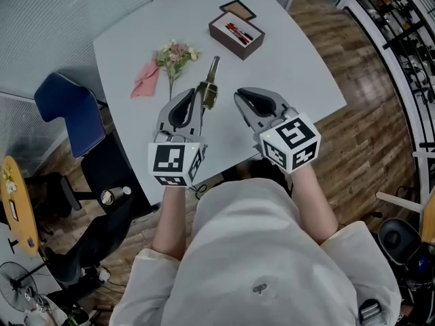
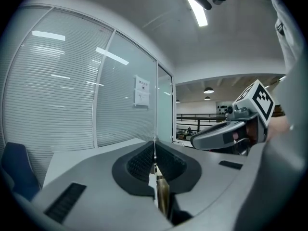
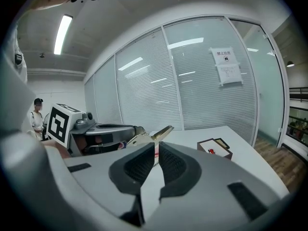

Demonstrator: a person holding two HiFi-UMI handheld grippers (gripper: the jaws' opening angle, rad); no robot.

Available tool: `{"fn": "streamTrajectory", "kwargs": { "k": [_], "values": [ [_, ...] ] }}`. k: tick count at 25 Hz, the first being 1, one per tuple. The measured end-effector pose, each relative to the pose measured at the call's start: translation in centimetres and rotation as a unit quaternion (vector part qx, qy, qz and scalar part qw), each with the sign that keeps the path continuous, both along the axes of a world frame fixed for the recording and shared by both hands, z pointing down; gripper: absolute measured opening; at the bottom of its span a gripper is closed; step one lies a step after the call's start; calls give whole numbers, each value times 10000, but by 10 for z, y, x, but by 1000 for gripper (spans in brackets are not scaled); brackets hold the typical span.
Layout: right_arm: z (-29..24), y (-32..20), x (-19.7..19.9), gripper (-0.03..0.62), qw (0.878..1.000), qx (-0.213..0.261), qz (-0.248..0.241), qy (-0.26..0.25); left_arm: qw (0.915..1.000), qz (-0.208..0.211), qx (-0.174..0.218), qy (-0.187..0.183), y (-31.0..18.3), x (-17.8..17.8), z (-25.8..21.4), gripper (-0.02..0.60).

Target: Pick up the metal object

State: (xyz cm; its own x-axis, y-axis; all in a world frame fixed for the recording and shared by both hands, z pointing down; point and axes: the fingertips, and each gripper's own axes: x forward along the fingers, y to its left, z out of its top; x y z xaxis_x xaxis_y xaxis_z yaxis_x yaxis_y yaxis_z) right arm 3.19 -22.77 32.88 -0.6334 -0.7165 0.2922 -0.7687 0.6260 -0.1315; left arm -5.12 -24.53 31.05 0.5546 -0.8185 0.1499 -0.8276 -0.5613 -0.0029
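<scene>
Near the table edge point(image 1: 228, 156), left tool point(image 1: 201, 95) clamps metal object point(image 1: 211, 79).

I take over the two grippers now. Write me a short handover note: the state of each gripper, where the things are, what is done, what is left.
Left gripper: shut on the metal object, a brass-coloured piece that sticks out past its jaws.
Right gripper: shut, nothing between its jaws, level with the left one.
Things: the object appears lifted off the white table. The flowers, pink cloth and open box lie farther back.
Done: the pick-up looks made.
Left: probably only to hold the grip steady.
</scene>
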Motion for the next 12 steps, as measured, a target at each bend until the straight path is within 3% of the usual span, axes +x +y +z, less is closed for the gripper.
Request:
{"fn": "streamTrajectory", "kwargs": {
  "k": [12],
  "values": [
    [-22,-2,-6,3,9987,458,163,-125,9998,-174,-84,4,7,-9,0,25]
  ]
}}
